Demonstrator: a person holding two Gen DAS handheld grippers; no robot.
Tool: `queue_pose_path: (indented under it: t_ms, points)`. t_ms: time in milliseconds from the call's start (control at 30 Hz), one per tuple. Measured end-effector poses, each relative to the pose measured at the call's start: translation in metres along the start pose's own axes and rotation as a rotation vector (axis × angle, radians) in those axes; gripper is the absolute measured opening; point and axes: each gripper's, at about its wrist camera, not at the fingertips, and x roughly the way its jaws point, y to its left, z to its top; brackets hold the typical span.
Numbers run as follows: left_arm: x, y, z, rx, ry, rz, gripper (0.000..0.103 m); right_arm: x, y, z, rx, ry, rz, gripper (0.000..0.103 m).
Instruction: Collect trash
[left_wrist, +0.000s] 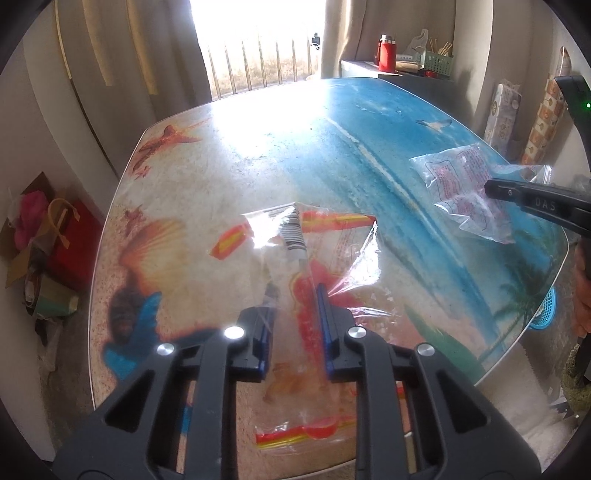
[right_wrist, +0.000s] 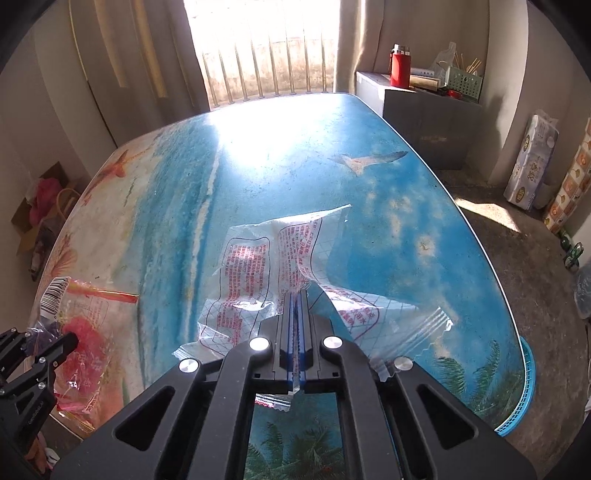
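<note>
Right gripper (right_wrist: 294, 295) clenched on a red-lettered clear wrapper (right_wrist: 258, 254); left gripper (left_wrist: 295, 295) spread wide around an orange-striped bag (left_wrist: 332, 243) over the beach-print table (right_wrist: 369, 122).

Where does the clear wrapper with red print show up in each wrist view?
Left wrist: clear wrapper with red print at right, on the blue sea print, right gripper on it.
Right wrist: centre, clamped in the shut fingers.
Shared landmark: red flask.
</note>
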Motion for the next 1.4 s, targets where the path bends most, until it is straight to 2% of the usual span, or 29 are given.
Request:
queue_pose_path:
  t_ms: [733,933,1000,1033,1067,1100,1400]
  points:
    - [-0.027,-0.003,0.012,0.022,-0.083,0.054,0.016,-0.038,-0.015,0.012,0.054,-0.089,0.104,0.001]
    - [-0.028,-0.003,0.012,0.021,-0.082,0.054,0.016,-0.031,-0.026,0.010,0.115,-0.038,0.148,0.002]
    - [-0.028,-0.003,0.012,0.022,-0.081,0.054,0.016,-0.028,-0.032,0.010,0.140,-0.021,0.140,0.009]
    - [-0.028,-0.003,0.012,0.022,-0.079,0.053,0.016,-0.026,-0.034,0.009,0.148,-0.017,0.134,0.025]
    - [-0.028,-0.004,0.012,0.022,-0.078,0.052,0.016,-0.024,-0.036,0.010,0.152,-0.014,0.132,0.048]
    - [-0.028,-0.004,0.011,0.022,-0.077,0.051,0.016,-0.021,-0.037,0.011,0.150,-0.008,0.130,0.056]
    - [-0.025,-0.004,0.010,0.026,-0.074,0.044,0.016,0.027,-0.032,0.021,0.123,0.056,0.102,0.057]
